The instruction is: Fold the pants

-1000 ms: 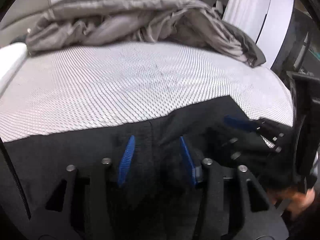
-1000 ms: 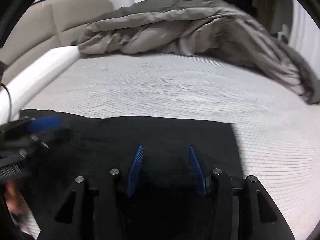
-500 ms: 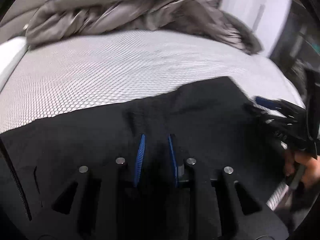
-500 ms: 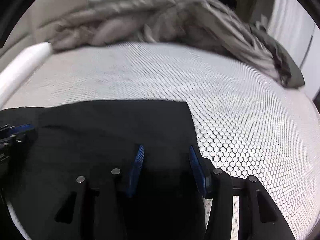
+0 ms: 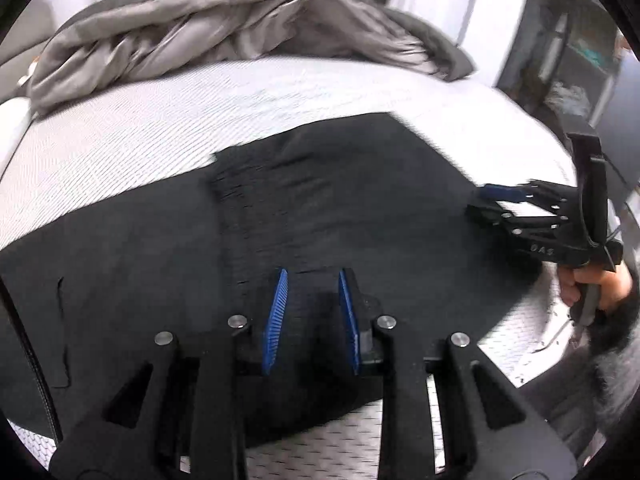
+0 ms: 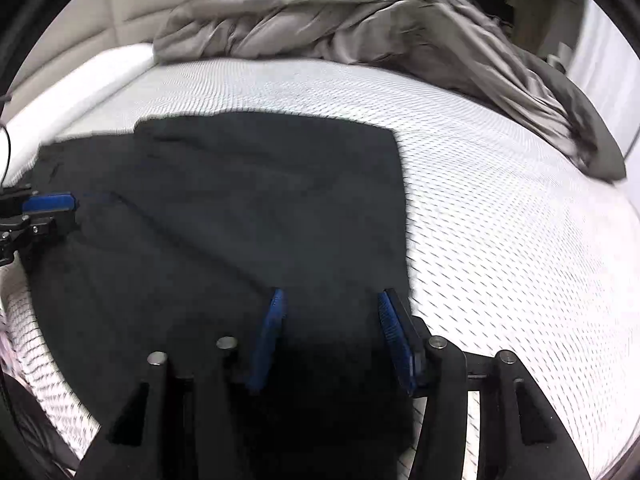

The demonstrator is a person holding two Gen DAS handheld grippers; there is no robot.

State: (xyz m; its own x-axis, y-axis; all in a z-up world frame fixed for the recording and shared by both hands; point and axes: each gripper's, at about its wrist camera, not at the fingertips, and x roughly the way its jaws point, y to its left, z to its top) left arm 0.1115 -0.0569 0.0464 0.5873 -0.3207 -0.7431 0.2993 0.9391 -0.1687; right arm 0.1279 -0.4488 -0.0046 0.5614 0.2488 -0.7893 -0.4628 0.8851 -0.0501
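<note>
Black pants (image 5: 360,200) (image 6: 240,200) lie spread flat on a white mesh mattress (image 5: 160,128). My left gripper (image 5: 313,272) sits over their near middle beside a ribbed band. Its blue pads stand narrow with a ridge of black cloth pinched between them, and its jaws are opening slightly. It shows at the left edge of the right wrist view (image 6: 60,212). My right gripper (image 6: 331,292) rests on the pants' right edge, jaws wide apart, cloth under them but not pinched. The left wrist view shows it at the far right (image 5: 486,200), held by a hand (image 5: 600,284).
A crumpled grey duvet (image 5: 240,28) (image 6: 360,20) is heaped along the far side of the bed. A white bolster (image 6: 80,80) and beige headboard (image 6: 132,4) lie at the left. Dark shelving (image 5: 576,60) stands beyond the bed's right edge.
The left pads have closed from wide to narrow on the cloth. The right gripper has slid rightward across the pants to their edge, and the two grippers are farther apart.
</note>
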